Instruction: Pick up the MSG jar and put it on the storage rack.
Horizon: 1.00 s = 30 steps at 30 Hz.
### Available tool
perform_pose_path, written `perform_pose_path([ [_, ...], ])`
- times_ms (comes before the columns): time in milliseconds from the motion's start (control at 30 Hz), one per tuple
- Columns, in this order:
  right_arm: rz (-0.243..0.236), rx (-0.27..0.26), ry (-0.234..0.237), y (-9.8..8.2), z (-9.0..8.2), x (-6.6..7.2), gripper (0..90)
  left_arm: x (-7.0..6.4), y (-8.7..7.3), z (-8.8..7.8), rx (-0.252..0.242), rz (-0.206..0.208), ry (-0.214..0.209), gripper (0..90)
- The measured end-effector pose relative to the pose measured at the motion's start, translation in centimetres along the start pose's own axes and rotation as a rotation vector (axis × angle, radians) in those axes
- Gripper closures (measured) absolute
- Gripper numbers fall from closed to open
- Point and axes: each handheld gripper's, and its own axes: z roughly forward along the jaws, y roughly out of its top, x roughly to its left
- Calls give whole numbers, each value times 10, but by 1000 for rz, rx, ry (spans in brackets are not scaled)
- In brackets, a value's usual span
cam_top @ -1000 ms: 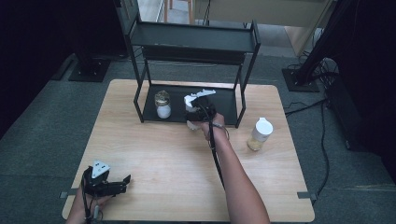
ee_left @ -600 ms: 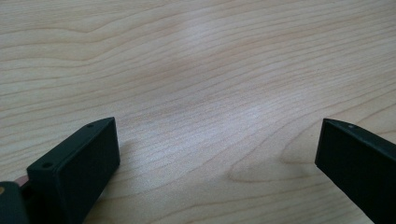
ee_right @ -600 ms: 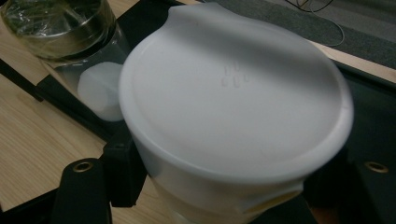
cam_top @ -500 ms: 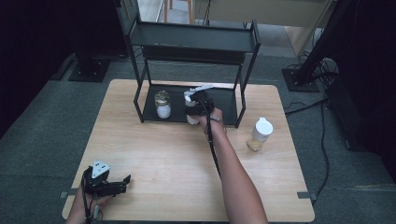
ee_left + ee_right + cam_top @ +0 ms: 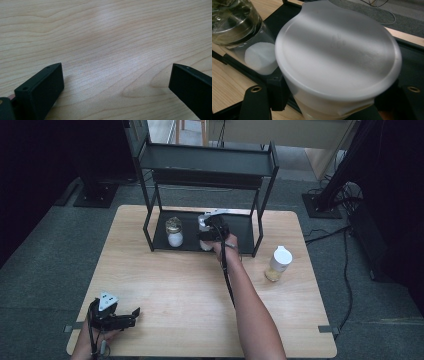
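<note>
White-lidded jar (image 5: 337,62) clamped in right gripper (image 5: 212,231) jaws — left gripper (image 5: 116,82) jaws wide, empty.

No readable text, labels, brand names, nos. or signs anywhere. The white round plastic lid (image 5: 338,53) of the container carries only a faint embossed mark approx. at its centre, too blurred to read. The clear glass jar with metal lid (image 5: 235,27), at approx. 10 o'clock from it, has no legible label.
</note>
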Motion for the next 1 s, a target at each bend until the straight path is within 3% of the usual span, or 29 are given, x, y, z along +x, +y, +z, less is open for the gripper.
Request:
perform_pose_path([
  [100, 3, -5, 4, 0, 1, -2, 303, 0, 0, 0, 1, 2, 0, 0],
  [133, -26, -9, -3, 0, 2, -1, 303, 0, 0, 0, 2, 2, 0, 0],
  [267, -50, -11, -10, 1, 4, 3, 303, 0, 0, 0, 1, 0, 1, 0],
  [433, -17, -14, 6, 2, 6, 1, 291, 0, 0, 0, -1, -2, -1, 0],
  [500, 16, -10, 39, 2, 5, -1, 234, 0, 0, 0, 0, 0, 0, 0],
  [633, -5, 23, 40, 0, 5, 0, 198, 0, 0, 0, 0, 0, -1, 0],
  [767, 11, 27, 41, -2, 3, -1, 161, 0, 0, 0, 1, 0, 0, 0],
  [1000, -26, 21, 44, -10, -5, 3, 114, -1, 0, 0, 1, 2, 3, 0],
])
